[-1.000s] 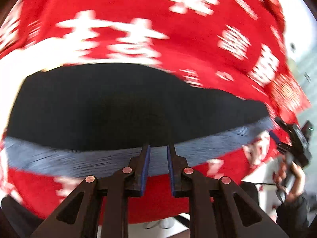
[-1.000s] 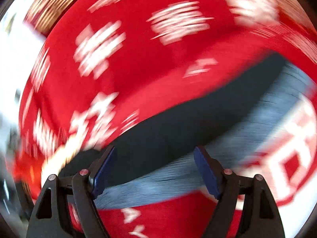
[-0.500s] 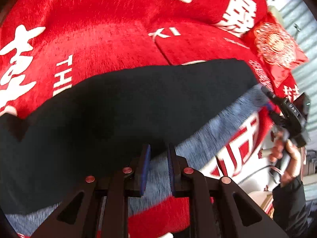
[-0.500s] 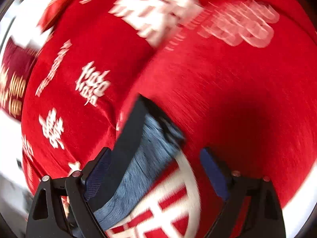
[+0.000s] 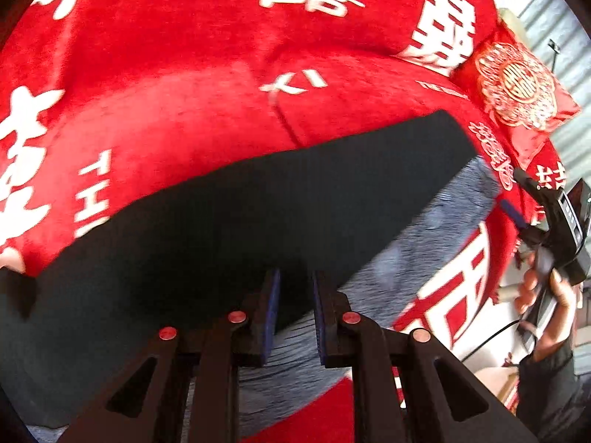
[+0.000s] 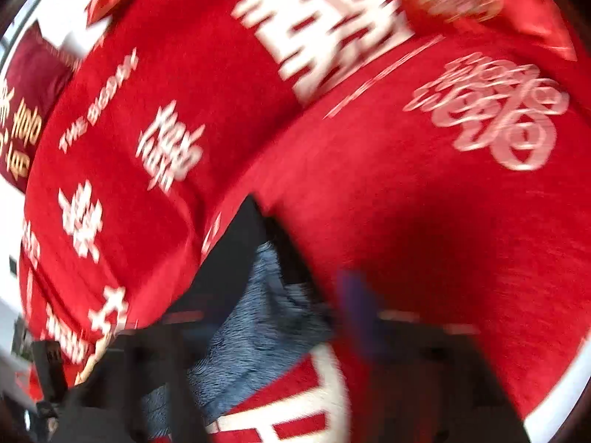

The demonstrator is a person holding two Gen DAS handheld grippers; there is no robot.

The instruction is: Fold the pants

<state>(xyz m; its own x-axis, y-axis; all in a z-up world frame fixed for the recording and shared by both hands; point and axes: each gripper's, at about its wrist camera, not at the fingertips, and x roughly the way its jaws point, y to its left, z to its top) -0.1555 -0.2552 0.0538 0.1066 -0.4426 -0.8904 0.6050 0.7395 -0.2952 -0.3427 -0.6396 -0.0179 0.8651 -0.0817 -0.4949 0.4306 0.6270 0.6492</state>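
Observation:
The black pants (image 5: 258,214) with a grey fleece lining (image 5: 413,254) lie spread across a red blanket; their end also shows in the right wrist view (image 6: 255,317). My left gripper (image 5: 294,295) is over the pants' near edge, jaws narrowly apart, with nothing visibly pinched. My right gripper (image 6: 266,325) is at the pants' end, its fingers heavily blurred. It also shows at the right of the left wrist view (image 5: 524,203), held by a hand.
A red blanket (image 5: 207,85) with white characters covers the surface. A red and gold cushion (image 5: 517,85) lies at the back right. A dark red cushion (image 6: 29,110) sits at the left of the right wrist view.
The left camera has pulled back and tilted, so more black cloth shows. The right gripper has swung to the pants' end and its fingers appear to have come closer together.

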